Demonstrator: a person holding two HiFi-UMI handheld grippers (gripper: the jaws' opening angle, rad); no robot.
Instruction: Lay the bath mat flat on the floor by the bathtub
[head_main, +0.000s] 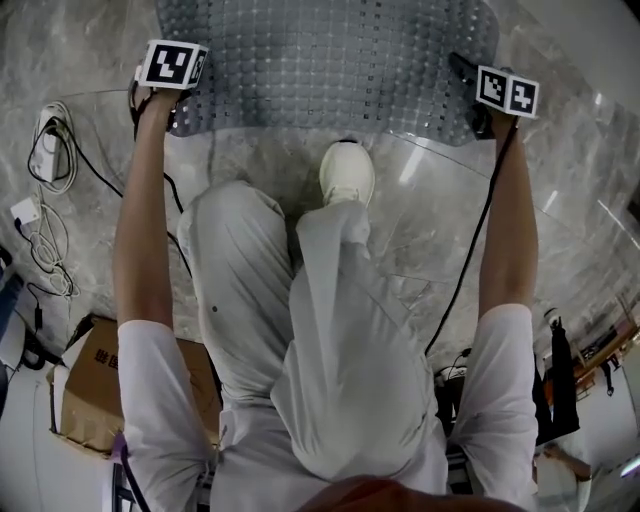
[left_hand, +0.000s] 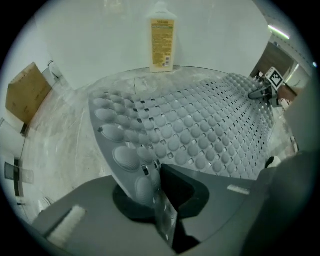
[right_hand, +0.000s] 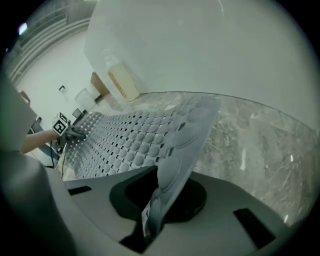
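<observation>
Grey rubber, bubbled and full of small holes, the bath mat (head_main: 330, 60) is stretched wide between the two grippers over the marble floor (head_main: 260, 160). The left gripper (head_main: 160, 95) pinches the mat's near left corner, jaws pressed onto its thin edge; the right gripper (head_main: 487, 115) pinches the near right corner likewise. From both clamped corners the mat slopes away toward the white bathtub wall (left_hand: 100, 45), where a pale bottle (left_hand: 162, 44) with a yellow label stands upright just past the far edge (whether that edge touches the floor cannot be told). A white shoe (head_main: 347, 172) stands just behind the mat's near edge. Along the floor's left side lie white cables (head_main: 50, 150), with a cardboard box (head_main: 85, 390) nearer the person
</observation>
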